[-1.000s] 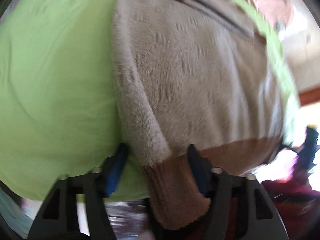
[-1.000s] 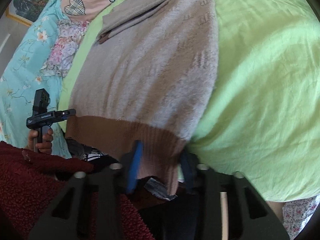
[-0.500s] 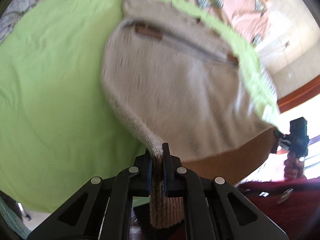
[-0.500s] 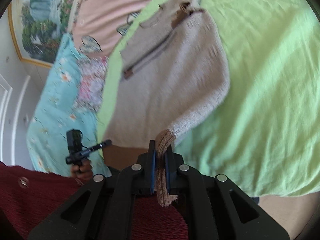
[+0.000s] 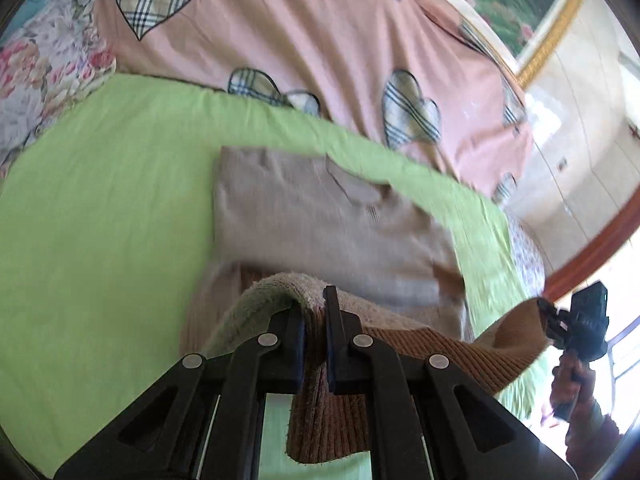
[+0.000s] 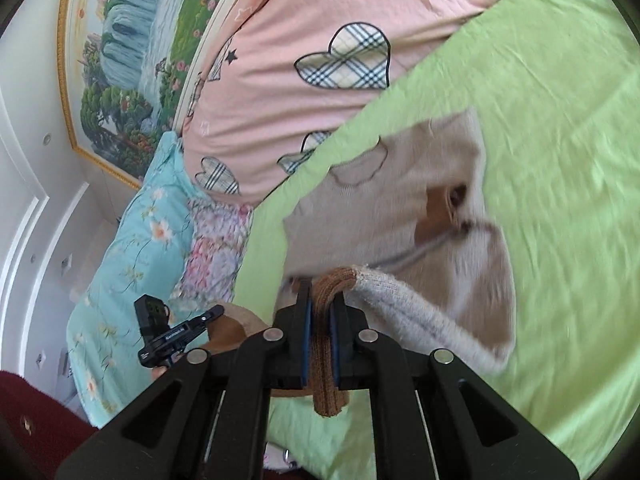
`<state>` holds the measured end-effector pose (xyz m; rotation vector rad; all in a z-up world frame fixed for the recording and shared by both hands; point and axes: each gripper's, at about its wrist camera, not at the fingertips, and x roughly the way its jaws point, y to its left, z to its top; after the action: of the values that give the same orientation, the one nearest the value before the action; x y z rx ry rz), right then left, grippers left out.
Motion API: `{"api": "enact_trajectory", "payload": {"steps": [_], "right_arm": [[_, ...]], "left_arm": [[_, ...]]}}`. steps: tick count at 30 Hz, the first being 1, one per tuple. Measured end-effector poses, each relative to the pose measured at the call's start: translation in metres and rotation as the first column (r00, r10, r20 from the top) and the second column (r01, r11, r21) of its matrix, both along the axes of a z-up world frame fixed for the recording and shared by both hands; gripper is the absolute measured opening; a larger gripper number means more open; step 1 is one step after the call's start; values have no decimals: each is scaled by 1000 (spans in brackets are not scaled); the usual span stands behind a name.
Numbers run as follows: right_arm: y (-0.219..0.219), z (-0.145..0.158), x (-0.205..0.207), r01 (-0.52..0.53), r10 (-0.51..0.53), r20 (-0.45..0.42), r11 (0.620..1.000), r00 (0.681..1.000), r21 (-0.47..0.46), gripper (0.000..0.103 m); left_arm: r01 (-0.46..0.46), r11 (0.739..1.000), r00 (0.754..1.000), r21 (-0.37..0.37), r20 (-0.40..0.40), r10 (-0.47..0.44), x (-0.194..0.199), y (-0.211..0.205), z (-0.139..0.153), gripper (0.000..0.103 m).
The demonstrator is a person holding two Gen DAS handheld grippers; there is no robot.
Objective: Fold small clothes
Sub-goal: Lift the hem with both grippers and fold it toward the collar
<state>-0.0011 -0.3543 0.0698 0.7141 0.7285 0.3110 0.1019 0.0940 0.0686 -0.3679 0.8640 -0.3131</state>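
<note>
A beige knitted sweater point(image 5: 320, 216) with a brown ribbed hem lies on the green sheet point(image 5: 100, 208). My left gripper point(image 5: 314, 312) is shut on one corner of the brown hem point(image 5: 460, 344), lifted above the sheet. In the right wrist view, my right gripper point(image 6: 320, 304) is shut on the other hem corner point(image 6: 326, 372), and the sweater point(image 6: 392, 200) stretches away from it over the green sheet point(image 6: 560, 160). The hem hangs taut between the two grippers, with the sweater's lower half raised over its upper half. The other gripper point(image 5: 576, 324) shows at the right edge of the left wrist view.
A pink cover with plaid hearts point(image 5: 320, 40) lies beyond the sheet. Floral bedding point(image 6: 132, 248) sits to the left in the right wrist view, below a framed landscape picture point(image 6: 132, 60). A dark red sleeve point(image 6: 24, 420) is at the bottom left.
Both grippers shut on the brown hem corners, then lifted them and carried the hem forward over the sweater. The views tilted up, bringing the pink cover and the wall into sight.
</note>
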Motion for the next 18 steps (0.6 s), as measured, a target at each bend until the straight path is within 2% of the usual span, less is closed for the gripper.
{"api": "enact_trajectory", "payload": {"steps": [5,10,18], "right_arm": [[-22,-6,61,71,-71,5,997,997,-17,9],[-41,-23,118,131,-134,-42,989,990,-66,9],[-58,-57,171,174,-188,-127,979,974,-109,8]], "left_arm": [[-24,1000,1000,4,-15,24,69,-4,-15,5],[-27,999,998,18,-62,28,128,-9,-43,5],[-45,999,989,21,-142,47,183,-6,-86,6]]}}
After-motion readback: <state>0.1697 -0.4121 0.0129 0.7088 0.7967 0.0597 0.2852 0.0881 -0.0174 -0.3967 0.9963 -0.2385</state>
